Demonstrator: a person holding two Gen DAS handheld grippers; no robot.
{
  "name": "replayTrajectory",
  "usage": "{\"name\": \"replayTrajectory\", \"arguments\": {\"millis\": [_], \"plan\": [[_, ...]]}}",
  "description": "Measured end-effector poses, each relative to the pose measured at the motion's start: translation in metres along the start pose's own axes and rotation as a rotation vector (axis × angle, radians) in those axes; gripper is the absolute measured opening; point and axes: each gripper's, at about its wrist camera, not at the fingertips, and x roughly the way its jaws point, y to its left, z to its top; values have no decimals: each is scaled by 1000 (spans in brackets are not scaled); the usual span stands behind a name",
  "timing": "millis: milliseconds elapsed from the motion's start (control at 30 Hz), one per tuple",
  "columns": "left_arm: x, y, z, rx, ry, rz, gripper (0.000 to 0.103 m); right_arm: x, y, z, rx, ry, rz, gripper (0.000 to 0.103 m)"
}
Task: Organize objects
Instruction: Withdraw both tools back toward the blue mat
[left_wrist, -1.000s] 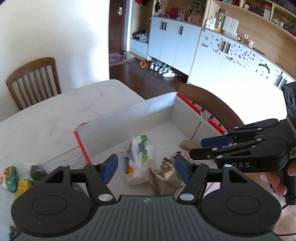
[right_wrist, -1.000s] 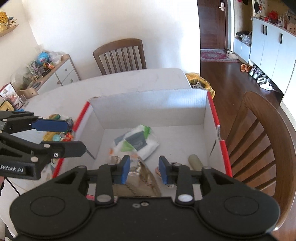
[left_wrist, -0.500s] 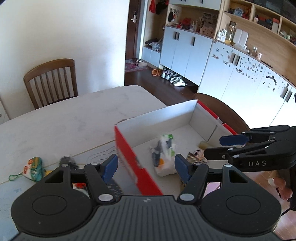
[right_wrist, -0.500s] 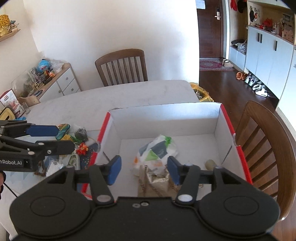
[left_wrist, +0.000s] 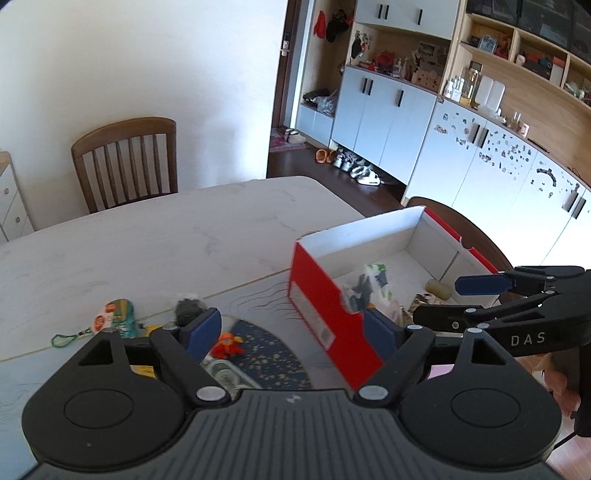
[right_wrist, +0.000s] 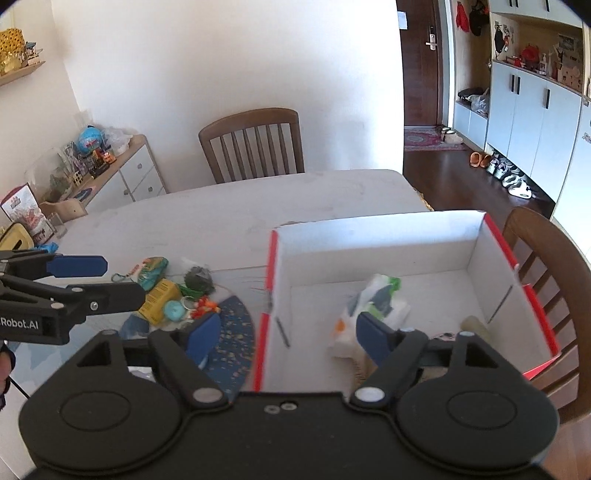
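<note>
Red box (right_wrist: 402, 258), right of frame on the tabletop (right_wrist: 229, 210), already holds a few packets. Small items (right_wrist: 166, 291) at centre left remain loose. Left gripper (left_wrist: 291, 328) and right gripper (right_wrist: 288, 330): jaws opening, nothing between.

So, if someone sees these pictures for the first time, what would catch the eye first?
Probably the open red cardboard box with white inside walls on the pale table, holding a white and green plastic bag. Next, the heap of small colourful items on the table just left of the box. Both grippers, left and right, are opening with nothing gripped.
</note>
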Motion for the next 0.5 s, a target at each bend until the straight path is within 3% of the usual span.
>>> {"name": "replayTrajectory", "arguments": {"millis": [233, 500], "plan": [[-15, 38, -11, -26, -18, 24, 87, 5, 36, -2, -10, -31, 5, 95], [-24, 79, -24, -42, -37, 56, 99, 21, 71, -3, -25, -14, 19, 96]]}}
